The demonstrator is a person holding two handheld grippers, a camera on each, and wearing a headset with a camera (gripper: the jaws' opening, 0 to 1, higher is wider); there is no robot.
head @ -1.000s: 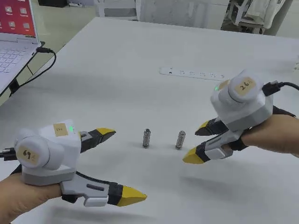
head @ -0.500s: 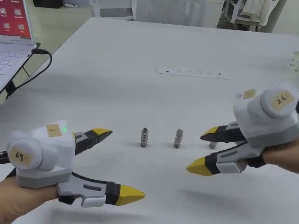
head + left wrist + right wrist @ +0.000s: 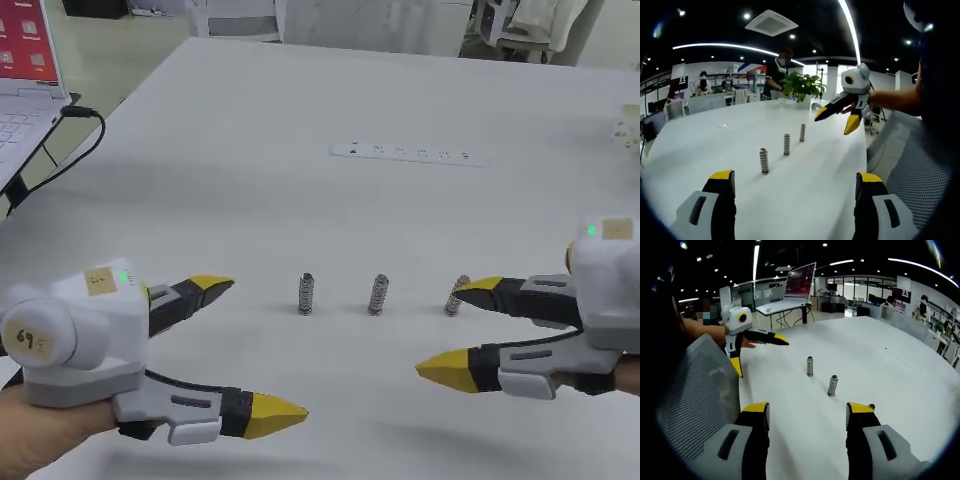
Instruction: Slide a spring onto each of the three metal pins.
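Three short metal pins stand in a row on the white table, each with a coil spring around it: the left pin point(image 3: 306, 294), the middle pin point(image 3: 377, 294) and the right pin point(image 3: 456, 296). In the left gripper view the same row point(image 3: 786, 144) runs away from me; in the right gripper view the nearest pin point(image 3: 871, 407) peeks from behind a finger. My left gripper point(image 3: 260, 346) is open at the front left, apart from the row. My right gripper point(image 3: 445, 327) is open too, its upper tip just beside the right pin. Nothing is held between either pair of jaws.
A white power strip point(image 3: 408, 153) lies across the table beyond the pins. An open laptop point(image 3: 20, 60) with a black cable point(image 3: 70, 140) sits off the left edge. A potted plant point(image 3: 802, 85) stands at the far end in the left gripper view.
My right gripper has drawn back to the right and lower, uncovering the third pin with its spring. The left gripper has drifted slightly left. Both stay open.
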